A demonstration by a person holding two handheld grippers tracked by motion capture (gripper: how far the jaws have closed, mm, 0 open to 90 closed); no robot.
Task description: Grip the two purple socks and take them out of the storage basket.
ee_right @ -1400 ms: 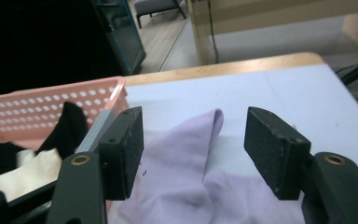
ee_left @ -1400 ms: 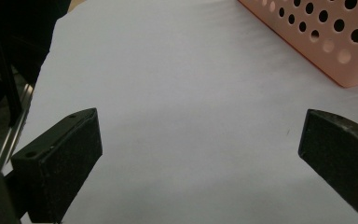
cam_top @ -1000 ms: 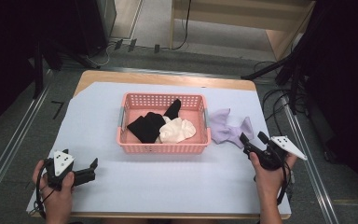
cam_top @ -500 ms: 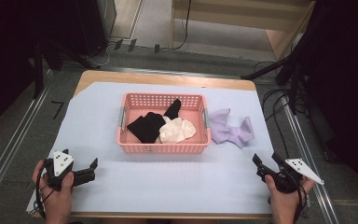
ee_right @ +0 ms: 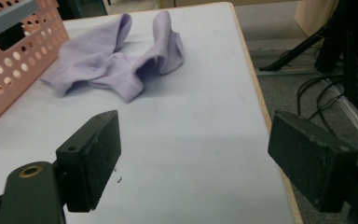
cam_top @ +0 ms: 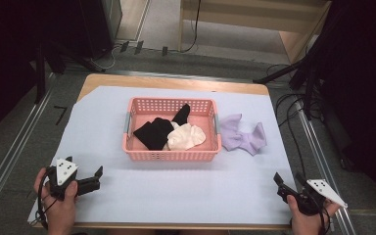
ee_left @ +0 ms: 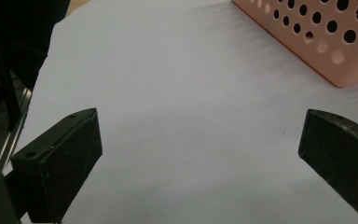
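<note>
A pink perforated basket (cam_top: pixel 171 154) stands mid-table, holding a black garment (cam_top: pixel 152 133) and a cream one (cam_top: pixel 186 137). Its corner (ee_left: pixel 335 42) shows in the left gripper view and its handle end (ee_right: pixel 9 51) in the right gripper view. A crumpled lilac cloth (cam_top: pixel 243 136) (ee_right: pixel 121 65) lies on the table just right of the basket. My left gripper (cam_top: pixel 97 175) (ee_left: pixel 200 158) rests open at the near left, nothing between its jaws. My right gripper (cam_top: pixel 285 185) (ee_right: pixel 196 154) is open at the near right corner, well short of the lilac cloth, and holds nothing.
A pale blue sheet (cam_top: pixel 186 191) covers the table. The table's right edge (ee_right: pixel 256 93) runs close beside my right gripper, with cables on the floor (cam_top: pixel 293 107) beyond it. Metal rails (cam_top: pixel 10 152) run along the left side.
My right gripper has pulled back from beside the lilac cloth toward the near right corner of the table. The cloth stays where it lay. My left gripper has not moved.
</note>
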